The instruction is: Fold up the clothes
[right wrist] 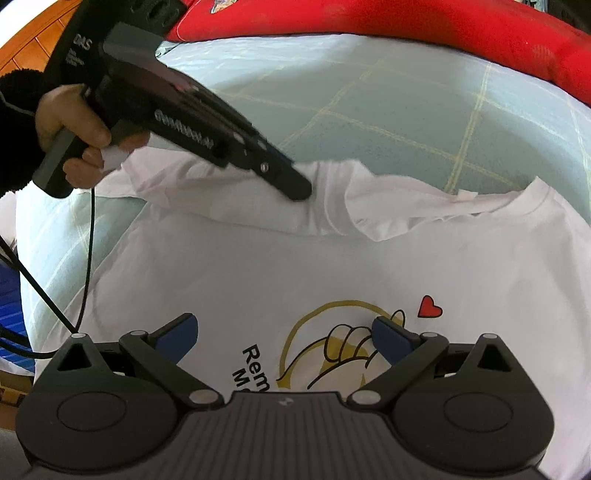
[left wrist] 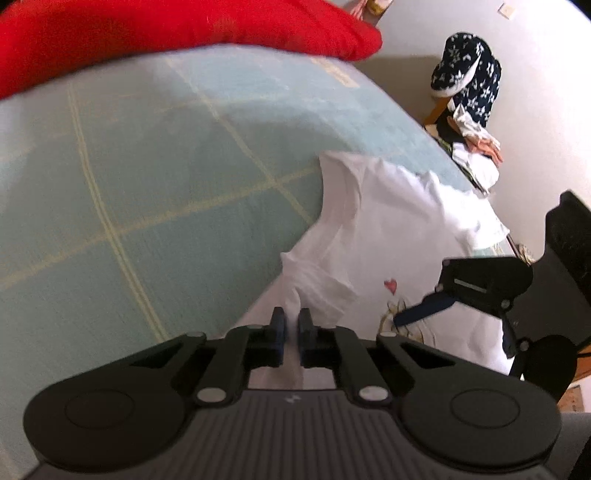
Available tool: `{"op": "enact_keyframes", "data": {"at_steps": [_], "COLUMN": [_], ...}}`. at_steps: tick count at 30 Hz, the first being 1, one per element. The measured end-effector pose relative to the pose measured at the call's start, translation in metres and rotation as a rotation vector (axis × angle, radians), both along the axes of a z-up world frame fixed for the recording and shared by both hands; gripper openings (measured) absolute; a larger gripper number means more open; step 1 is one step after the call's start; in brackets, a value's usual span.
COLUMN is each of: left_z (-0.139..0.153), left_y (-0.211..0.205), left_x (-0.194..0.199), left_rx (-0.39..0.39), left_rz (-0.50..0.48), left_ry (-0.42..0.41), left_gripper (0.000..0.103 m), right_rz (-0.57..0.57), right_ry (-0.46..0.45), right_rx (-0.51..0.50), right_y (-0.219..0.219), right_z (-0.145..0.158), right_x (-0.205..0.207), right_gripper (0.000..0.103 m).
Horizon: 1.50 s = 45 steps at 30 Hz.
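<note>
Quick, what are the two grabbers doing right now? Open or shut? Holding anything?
Left gripper: shut, pinching a fold of the white T-shirt.
Right gripper: open, holding nothing, over the shirt's print.

The T-shirt (right wrist: 229, 273) is white, printed with a yellow ring around a cartoon hand, a small red heart (right wrist: 429, 307) and black lettering. It lies on a bed sheet (left wrist: 155, 192) of pale blue-green crossed by thin yellow lines (a wide check). The blanket (left wrist: 147, 33) is plain bright red. Both grippers are black with blue pads (right wrist: 388, 338). A dark navy garment (left wrist: 469, 74) carries a white star-like pattern.
</note>
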<state>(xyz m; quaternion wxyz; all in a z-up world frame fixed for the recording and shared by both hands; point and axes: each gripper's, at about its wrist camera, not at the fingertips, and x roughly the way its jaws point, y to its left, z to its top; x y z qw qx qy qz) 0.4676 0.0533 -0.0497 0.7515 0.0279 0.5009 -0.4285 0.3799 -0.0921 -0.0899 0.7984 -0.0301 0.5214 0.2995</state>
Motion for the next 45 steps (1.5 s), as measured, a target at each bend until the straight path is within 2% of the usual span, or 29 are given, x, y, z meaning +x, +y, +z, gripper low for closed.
{"op": "enact_keyframes", "data": {"at_steps": [16,19,24,26,28,31,32,34,38,40,42,45], "left_z": [0.011,0.01,0.001,-0.002,-0.004,-0.005,-0.005,-0.007,-0.011,-0.013,-0.013,-0.01], "left_y": [0.0,-0.003,0.001,0.002,0.004,0.006,0.006,0.007,0.008,0.008,0.008,0.007], "left_x": [0.052,0.059,0.053,0.051,0.05,0.048,0.047,0.047,0.045,0.044,0.044,0.046], "left_rx": [0.067,0.08,0.098,0.102,0.104,0.099,0.1,0.106,0.113,0.117,0.117,0.112], "left_rz": [0.071,0.062,0.063,0.065,0.07,0.076,0.076,0.078,0.078,0.08,0.09,0.113], "left_ry": [-0.169,-0.181,-0.161,-0.15,-0.138,-0.126,-0.121,-0.113,-0.1,-0.096,-0.104,-0.134], "left_gripper": [0.004,0.004,0.004,0.004,0.004,0.004,0.004,0.004,0.005,0.005,0.004,0.004], "right_rz": [-0.058,-0.079,-0.141,-0.184,-0.21,-0.192,-0.144,-0.037,0.041,0.082,0.101,0.07], "right_ry": [-0.036,-0.087,-0.237,-0.262,-0.225,-0.157,-0.144,-0.114,-0.095,-0.08,-0.08,-0.102], "right_rx": [-0.009,-0.019,-0.066,-0.086,-0.087,-0.099,-0.113,-0.164,-0.192,-0.187,-0.201,-0.207], "right_y": [-0.01,-0.019,-0.062,-0.089,-0.114,-0.138,-0.138,-0.135,-0.133,-0.131,-0.128,-0.132], "right_z": [0.01,0.02,0.045,0.05,0.045,0.029,0.022,0.007,-0.004,0.0,0.002,0.005], "right_x": [0.006,0.015,0.066,0.1,0.131,0.166,0.171,0.177,0.178,0.175,0.17,0.17], "right_gripper": [0.102,0.102,0.098,0.09,0.066,0.059,0.059,0.052,0.047,0.017,0.012,0.007]}}
